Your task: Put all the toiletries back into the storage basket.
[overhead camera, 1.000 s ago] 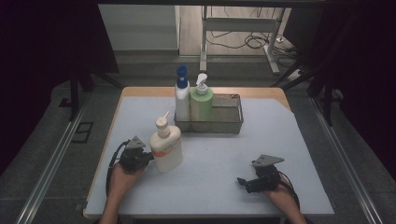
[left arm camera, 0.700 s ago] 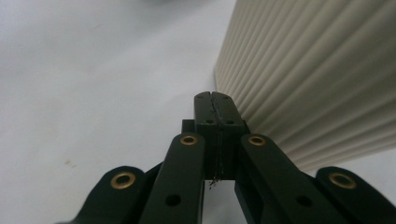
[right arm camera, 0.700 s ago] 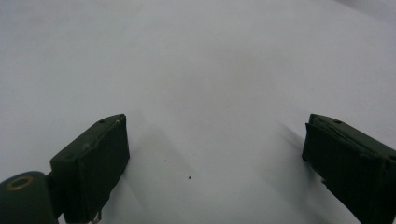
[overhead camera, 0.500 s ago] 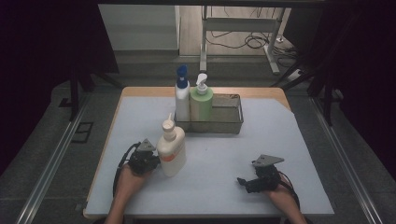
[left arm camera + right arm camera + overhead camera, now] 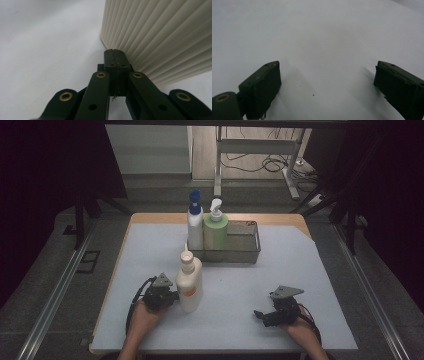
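A cream ribbed bottle (image 5: 189, 282) with an open neck stands upright on the white table mat (image 5: 235, 285), left of centre. My left gripper (image 5: 174, 296) sits low on the mat at the bottle's left side. In the left gripper view its jaws are shut together with nothing between them (image 5: 113, 53), and their tips rest against the base of the bottle's ribbed wall (image 5: 162, 37). My right gripper (image 5: 260, 314) rests near the front right of the mat. Its jaws stand wide open (image 5: 327, 75) over bare mat.
A wire basket (image 5: 245, 251) stands at the back centre of the mat. At its left end are a white bottle with a blue cap (image 5: 195, 225) and a green pump bottle (image 5: 215, 232). The floor beyond the table is dark, with metal rails along both sides.
The cream bottle and my left gripper have both shifted to the right and slightly toward the front edge. The right gripper has stayed in place.
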